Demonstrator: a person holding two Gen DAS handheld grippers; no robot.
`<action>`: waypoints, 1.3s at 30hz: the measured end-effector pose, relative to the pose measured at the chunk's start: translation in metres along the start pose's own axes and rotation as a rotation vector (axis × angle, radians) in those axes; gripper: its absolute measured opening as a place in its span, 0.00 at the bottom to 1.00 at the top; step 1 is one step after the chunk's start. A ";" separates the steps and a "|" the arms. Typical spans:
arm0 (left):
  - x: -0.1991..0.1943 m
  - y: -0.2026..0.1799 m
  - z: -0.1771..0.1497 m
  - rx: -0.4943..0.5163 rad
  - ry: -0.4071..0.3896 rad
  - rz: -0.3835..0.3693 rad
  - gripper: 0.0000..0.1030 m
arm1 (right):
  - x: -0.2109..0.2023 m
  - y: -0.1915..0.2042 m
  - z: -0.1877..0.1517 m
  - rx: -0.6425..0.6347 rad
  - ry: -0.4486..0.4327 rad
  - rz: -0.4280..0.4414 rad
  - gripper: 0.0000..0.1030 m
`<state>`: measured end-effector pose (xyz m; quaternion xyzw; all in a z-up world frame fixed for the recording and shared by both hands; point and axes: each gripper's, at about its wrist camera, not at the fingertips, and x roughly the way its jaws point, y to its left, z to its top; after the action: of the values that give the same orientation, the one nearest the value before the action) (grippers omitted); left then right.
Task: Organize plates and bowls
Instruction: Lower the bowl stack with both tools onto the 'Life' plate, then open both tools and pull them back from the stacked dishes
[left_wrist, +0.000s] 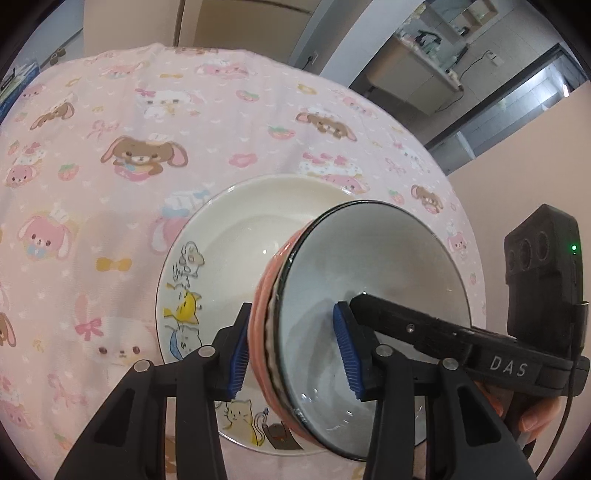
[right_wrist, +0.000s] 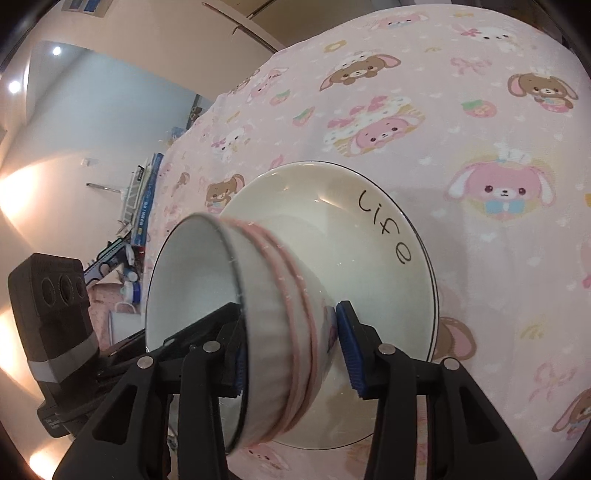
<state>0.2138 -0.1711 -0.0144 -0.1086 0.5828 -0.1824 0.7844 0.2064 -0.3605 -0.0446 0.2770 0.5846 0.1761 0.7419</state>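
A pink-ribbed bowl with a pale inside and dark rim is held tilted on its side over a white plate with cat drawings. My left gripper is shut on the bowl's rim, one pad outside, one inside. In the right wrist view the same bowl hangs over the white plate marked "life". My right gripper is shut on the bowl's wall from the opposite side. The right gripper's finger shows inside the bowl in the left wrist view.
The plate lies on a round table under a pink cartoon-animal cloth, which spreads wide to the left and far side. Books and clutter sit beyond the table's edge. Cabinets and a counter stand behind.
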 end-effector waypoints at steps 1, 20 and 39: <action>0.000 0.001 -0.001 0.002 -0.001 -0.003 0.43 | 0.000 0.001 0.000 -0.014 -0.002 -0.009 0.41; -0.087 -0.011 -0.031 0.176 -0.358 0.097 0.63 | -0.061 0.061 -0.019 -0.273 -0.257 -0.242 0.39; -0.222 -0.026 -0.144 0.277 -0.972 0.135 0.96 | -0.175 0.133 -0.152 -0.519 -0.941 -0.260 0.91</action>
<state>0.0164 -0.0970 0.1467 -0.0382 0.1266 -0.1353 0.9819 0.0231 -0.3275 0.1469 0.0595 0.1566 0.0786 0.9827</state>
